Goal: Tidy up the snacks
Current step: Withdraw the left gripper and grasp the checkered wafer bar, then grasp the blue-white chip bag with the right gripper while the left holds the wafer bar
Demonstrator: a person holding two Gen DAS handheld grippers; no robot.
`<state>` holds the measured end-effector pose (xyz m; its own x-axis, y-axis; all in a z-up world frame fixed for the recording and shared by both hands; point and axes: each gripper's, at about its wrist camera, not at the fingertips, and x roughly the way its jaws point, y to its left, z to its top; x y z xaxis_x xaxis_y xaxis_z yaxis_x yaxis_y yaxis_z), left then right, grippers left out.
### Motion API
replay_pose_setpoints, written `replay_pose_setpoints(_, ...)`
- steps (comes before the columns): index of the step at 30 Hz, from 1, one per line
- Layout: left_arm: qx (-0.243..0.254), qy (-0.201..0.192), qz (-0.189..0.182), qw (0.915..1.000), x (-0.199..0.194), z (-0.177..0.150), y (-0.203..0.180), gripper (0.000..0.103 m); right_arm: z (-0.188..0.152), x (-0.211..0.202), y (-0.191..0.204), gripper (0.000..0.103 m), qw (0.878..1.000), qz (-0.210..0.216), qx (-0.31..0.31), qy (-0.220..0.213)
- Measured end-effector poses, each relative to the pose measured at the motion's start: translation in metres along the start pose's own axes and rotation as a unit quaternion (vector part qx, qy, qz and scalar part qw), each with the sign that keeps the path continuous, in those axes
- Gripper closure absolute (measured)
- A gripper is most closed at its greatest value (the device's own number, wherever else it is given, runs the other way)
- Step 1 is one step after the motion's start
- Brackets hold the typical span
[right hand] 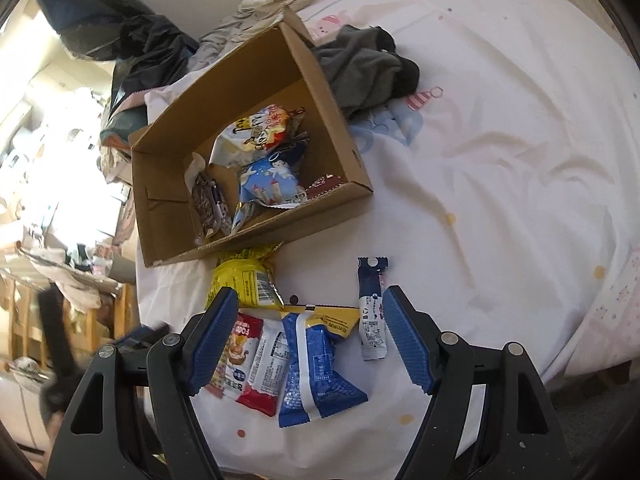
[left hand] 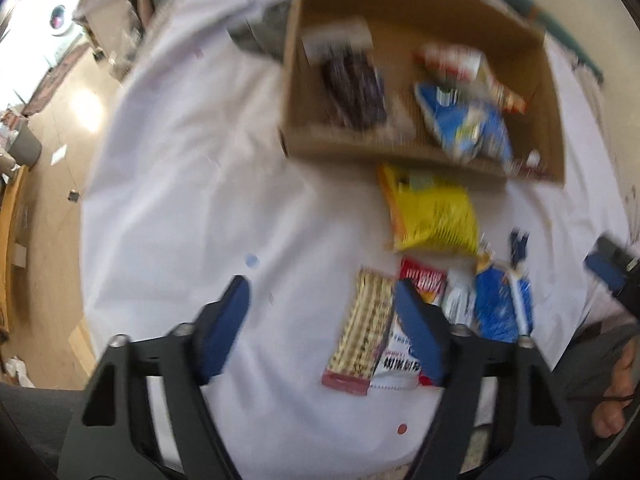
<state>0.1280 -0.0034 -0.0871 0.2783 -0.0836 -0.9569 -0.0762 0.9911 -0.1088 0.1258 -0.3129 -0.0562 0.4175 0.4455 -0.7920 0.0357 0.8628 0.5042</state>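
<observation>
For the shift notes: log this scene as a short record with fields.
surface: white sheet
container: open cardboard box, several snack packs inside
loose snacks: yellow bag, red-white pack, blue pack, slim blue-white sachet, patterned bar
other: grey cloth beside the box
left tongs: open, holding nothing
right tongs: open above the loose snacks

White printed bedsheet [right hand: 500, 160] covers the work surface; faint pastel cartoon prints and coloured dots on it. Crumpled grey cloth [right hand: 360, 68] lies on the sheet, far side. Left: tan floor [left hand: 60, 128] with a bright glare patch, strong light washing out the far-left clutter. Wooden furniture [right hand: 24, 320] at near left. Dark bag [right hand: 148, 56] at far left.
</observation>
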Motion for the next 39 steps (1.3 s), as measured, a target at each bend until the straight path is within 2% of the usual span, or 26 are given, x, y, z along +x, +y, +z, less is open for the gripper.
replay_pose_setpoints(2, 0.015, 0.033, -0.001, 0.9994, 0.020, -0.003, -0.009, 0.041, 0.002, 0.001, -0.002, 0.026, 1.000, -0.001, 0.007, 0.001)
replay_pose_setpoints(8, 0.064, 0.078, 0.012, 0.9948, 0.047, -0.010, -0.032, 0.043, 0.004, 0.004, -0.006, 0.026, 1.000, -0.005, 0.013, 0.005)
replay_pose_setpoints(12, 0.074, 0.094, 0.022, 0.9925, 0.060, -0.012, -0.036, 0.053, 0.005, 0.008, -0.008, 0.026, 1.000, -0.008, 0.018, 0.011)
replay_pose_setpoints(14, 0.081, 0.091, 0.030, 0.9921, 0.062, -0.012, -0.038, 0.078, 0.005, 0.010, -0.008, 0.026, 1.000, -0.007, 0.020, 0.013)
replay_pose_setpoints(15, 0.082, 0.092, 0.031, 0.9919, 0.061, -0.012, -0.038, 0.081, 0.006, 0.010, -0.008, 0.026, 1.000, -0.006, 0.020, 0.013)
replay_pose_setpoints(18, 0.072, 0.090, 0.022, 0.9931, 0.056, -0.011, -0.036, 0.081, 0.006, 0.011, -0.005, 0.026, 1.000, -0.007, 0.016, 0.012)
replay_pose_setpoints(20, 0.062, 0.084, 0.040, 0.9937, 0.052, -0.010, -0.032, 0.081, 0.006, 0.012, -0.004, 0.026, 1.000, -0.008, 0.012, 0.012)
replay_pose_setpoints(24, 0.030, 0.073, 0.032, 0.9963, 0.040, -0.006, -0.021, 0.081, 0.004, 0.013, -0.004, 0.026, 1.000, -0.010, 0.012, 0.015)
replay_pose_setpoints(31, -0.007, 0.020, 0.027, 0.9994, 0.010, -0.010, -0.008, 0.081, 0.002, 0.015, -0.005, 0.026, 1.000, -0.016, 0.012, 0.021)
replay_pose_setpoints(35, -0.015, -0.010, 0.029, 0.9994, -0.005, -0.010, -0.006, 0.081, 0.000, 0.019, -0.011, 0.026, 0.999, 0.005, 0.032, 0.036)
replay_pose_setpoints(39, -0.023, -0.019, 0.015, 0.9994, -0.014, -0.007, -0.005, 0.081, -0.005, 0.036, -0.011, 0.027, 0.996, 0.008, 0.037, 0.079)
